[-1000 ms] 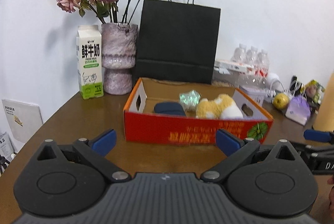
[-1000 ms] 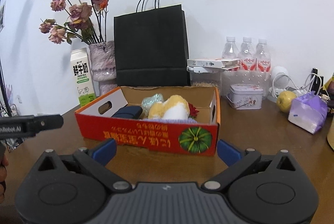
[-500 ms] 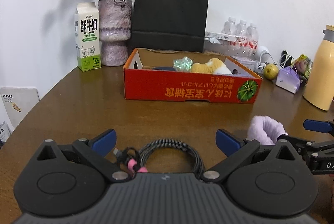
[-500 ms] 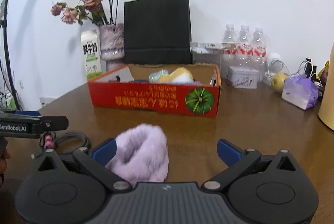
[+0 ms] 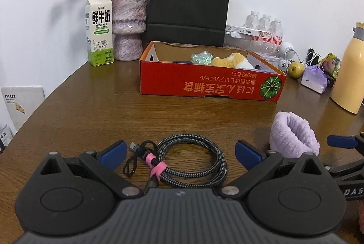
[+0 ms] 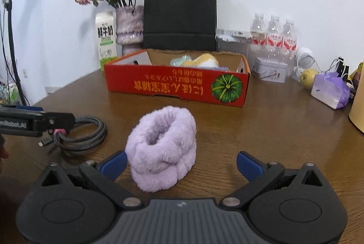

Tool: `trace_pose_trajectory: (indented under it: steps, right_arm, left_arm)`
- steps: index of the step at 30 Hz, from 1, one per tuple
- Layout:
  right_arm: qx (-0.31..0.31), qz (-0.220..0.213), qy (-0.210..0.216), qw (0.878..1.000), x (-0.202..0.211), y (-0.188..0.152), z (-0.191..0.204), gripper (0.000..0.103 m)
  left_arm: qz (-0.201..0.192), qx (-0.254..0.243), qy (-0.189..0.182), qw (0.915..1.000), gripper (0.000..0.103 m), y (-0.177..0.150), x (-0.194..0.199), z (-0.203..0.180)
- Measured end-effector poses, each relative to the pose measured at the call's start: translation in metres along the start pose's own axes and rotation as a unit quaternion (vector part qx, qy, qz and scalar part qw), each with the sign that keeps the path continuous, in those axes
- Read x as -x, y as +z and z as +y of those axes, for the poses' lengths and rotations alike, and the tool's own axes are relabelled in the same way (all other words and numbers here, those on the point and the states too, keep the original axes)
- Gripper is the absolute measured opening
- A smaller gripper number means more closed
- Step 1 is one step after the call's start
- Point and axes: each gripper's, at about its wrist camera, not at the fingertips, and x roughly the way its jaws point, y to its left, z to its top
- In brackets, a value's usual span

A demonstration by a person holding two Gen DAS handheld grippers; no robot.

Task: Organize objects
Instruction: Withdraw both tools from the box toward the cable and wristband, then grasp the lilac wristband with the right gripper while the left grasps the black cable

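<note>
A: Cable [image 5: 182, 159] first: the braided coil, bound with a pink tie [image 5: 157, 167], lies flat on the tabletop [image 5: 95, 112], right between the spread blue fingertips of the left gripper [image 5: 180, 151]. Neither finger touches it.

B: And a second ago?

A: It wasn't in that view at all. The left wrist camera was up close to the red box [image 5: 211, 82]; now the box sits well back, and the coil, just edging in half a second ago, shows almost whole.

B: The right side?

A: The right gripper [image 6: 182, 164] is wide open too, with the purple fluffy band [image 6: 162, 150] standing on the tabletop between its fingertips, nearer the left one. I can't tell whether that finger touches the fluff. Half a second ago the band was lower and partly behind the gripper body; now more of it shows.

B: How do the two things sit?

A: Band to the right of the cable, apart from it. The box stands behind both, holding a yellow-and-white plush [image 5: 232, 59] and a pale green crinkled item [image 5: 201, 57].

B: Anything shifted in the background?

A: No. Milk carton [image 5: 99, 30], vase [image 5: 128, 23] and black bag [image 5: 188, 9] stand as before.
</note>
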Motion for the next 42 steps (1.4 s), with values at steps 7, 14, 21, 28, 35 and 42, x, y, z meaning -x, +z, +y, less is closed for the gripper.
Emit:
trace_pose_trajectory:
  steps: [7,14,21,28,35,42]
  right_arm:
    - [-0.004,0.069,0.0,0.998,-0.023,-0.001,0.001,0.103]
    - [-0.006,0.07,0.002,0.998,-0.029,0.0,0.004,0.103]
    - [0.003,0.07,0.017,0.997,-0.038,0.007,0.01,0.103]
    - [-0.025,0.068,-0.019,0.997,-0.047,0.012,0.01,0.103]
    - [-0.033,0.049,-0.012,0.998,-0.041,0.011,0.007,0.077]
    - [-0.066,0.03,0.018,0.997,-0.035,0.01,-0.005,0.028]
  left_arm:
    - [0.014,0.022,0.024,0.9994,0.103,0.001,-0.002,0.011]
    - [0.03,0.041,0.029,0.9983,0.103,0.001,-0.005,0.019]
    - [0.032,0.039,0.03,0.9983,0.103,0.0,-0.005,0.019]
    - [0.04,0.039,0.031,0.998,0.103,-0.001,-0.008,0.019]
    - [0.049,0.038,0.032,0.9976,0.103,-0.002,-0.011,0.019]
    - [0.049,0.039,0.031,0.9976,0.103,-0.002,-0.011,0.018]
